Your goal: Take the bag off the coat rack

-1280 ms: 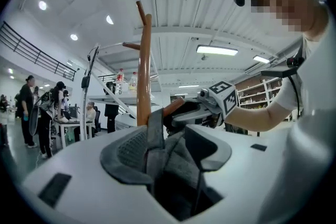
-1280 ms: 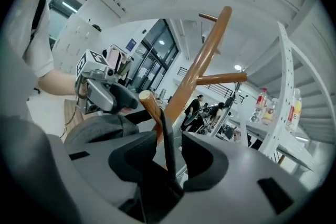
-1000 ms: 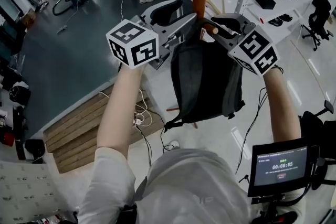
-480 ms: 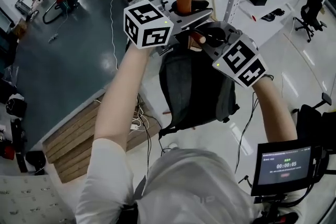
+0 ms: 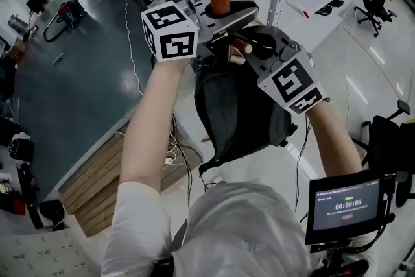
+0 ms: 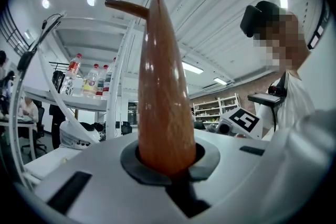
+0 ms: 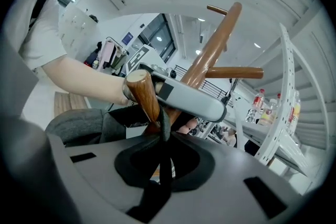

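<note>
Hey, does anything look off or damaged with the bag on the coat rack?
Nothing stands out. The bag hangs from its peg by the top strap, no tear or spill showing. The right gripper is closing on that strap; the left gripper is closing round the rack's pole.

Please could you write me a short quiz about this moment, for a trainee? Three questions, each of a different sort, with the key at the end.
1. True or false: the bag already lies on the floor.
2. Multiple choice: what stands between the jaws of the left gripper? A) the coat rack's pole B) a bottle C) a cable
3. Fill in: the right gripper has the bag's ___ between its jaws.

Key
1. False: the bag hangs on the rack's peg.
2. A: the jaws are closing on the pole.
3. Strap: the jaws are closing on it, right below the peg.
</note>
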